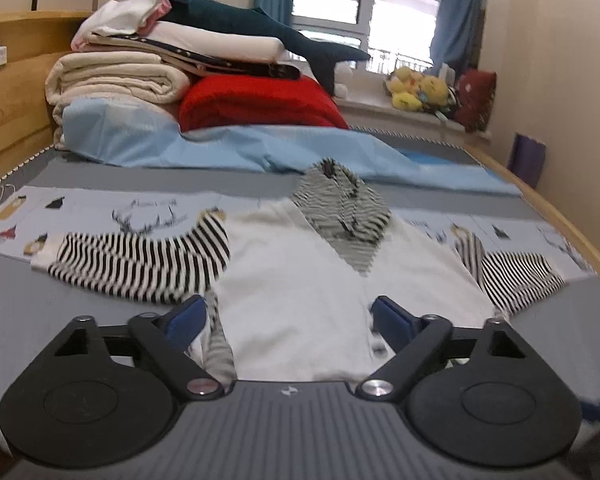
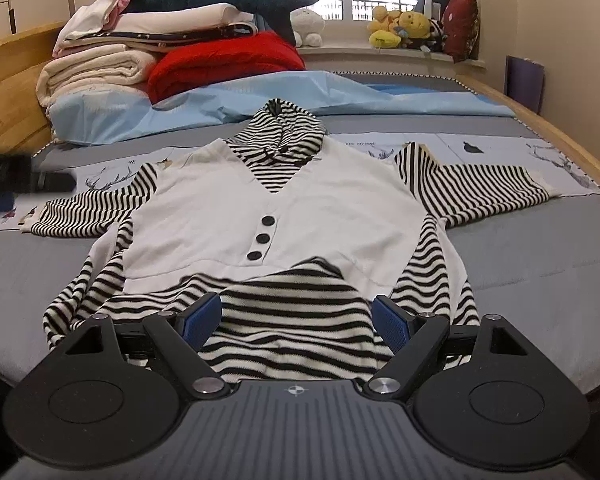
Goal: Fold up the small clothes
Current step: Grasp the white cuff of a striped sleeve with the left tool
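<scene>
Left tool [image 1: 288, 322]: jaws spread wide, nothing between them, hovering over the near hem of the small hooded top [image 1: 300, 276]. In the right wrist view the left tool also shows as a dark blurred shape at the left edge [image 2: 24, 180], near the top's left sleeve [image 2: 84, 212].

Right tool [image 2: 298, 320]: jaws likewise apart and empty, blue pads on either side of the striped lower panel without touching it.

The top lies face up on the bed [image 2: 520, 256], white front with three black buttons [image 2: 263, 238], striped hood [image 2: 284, 136] at the far end, sleeves spread left and right [image 2: 484, 196].

Far left: stack of folded blankets [image 2: 96, 68], red blanket [image 2: 228, 64], plush shark [image 2: 220, 0] on top. Far right: plush toys [image 2: 404, 26] on the windowsill.
</scene>
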`<move>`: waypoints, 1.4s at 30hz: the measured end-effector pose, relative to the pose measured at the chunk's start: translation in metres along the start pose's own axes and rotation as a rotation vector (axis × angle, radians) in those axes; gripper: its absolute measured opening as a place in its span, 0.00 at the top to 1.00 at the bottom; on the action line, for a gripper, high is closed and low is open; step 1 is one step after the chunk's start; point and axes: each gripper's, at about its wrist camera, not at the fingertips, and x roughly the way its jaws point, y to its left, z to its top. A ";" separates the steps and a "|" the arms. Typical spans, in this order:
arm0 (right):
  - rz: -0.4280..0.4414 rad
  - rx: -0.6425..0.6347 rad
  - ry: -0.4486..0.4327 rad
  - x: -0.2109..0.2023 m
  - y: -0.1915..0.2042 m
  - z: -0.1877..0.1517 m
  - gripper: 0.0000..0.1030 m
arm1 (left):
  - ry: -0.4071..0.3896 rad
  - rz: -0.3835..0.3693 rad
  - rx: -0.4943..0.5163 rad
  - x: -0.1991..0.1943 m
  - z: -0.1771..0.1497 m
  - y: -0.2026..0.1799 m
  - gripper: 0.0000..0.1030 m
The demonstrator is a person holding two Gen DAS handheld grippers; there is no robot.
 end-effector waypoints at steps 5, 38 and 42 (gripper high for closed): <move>-0.022 0.013 -0.005 0.005 -0.006 0.006 0.19 | -0.015 0.046 -0.065 0.063 0.047 0.034 0.18; 0.265 -0.137 0.042 0.225 0.070 0.168 0.76 | 0.109 0.385 -0.881 0.230 -0.012 0.409 0.41; 0.240 -0.153 0.089 0.237 0.066 0.157 0.76 | 0.119 0.428 -0.819 0.241 -0.010 0.410 0.71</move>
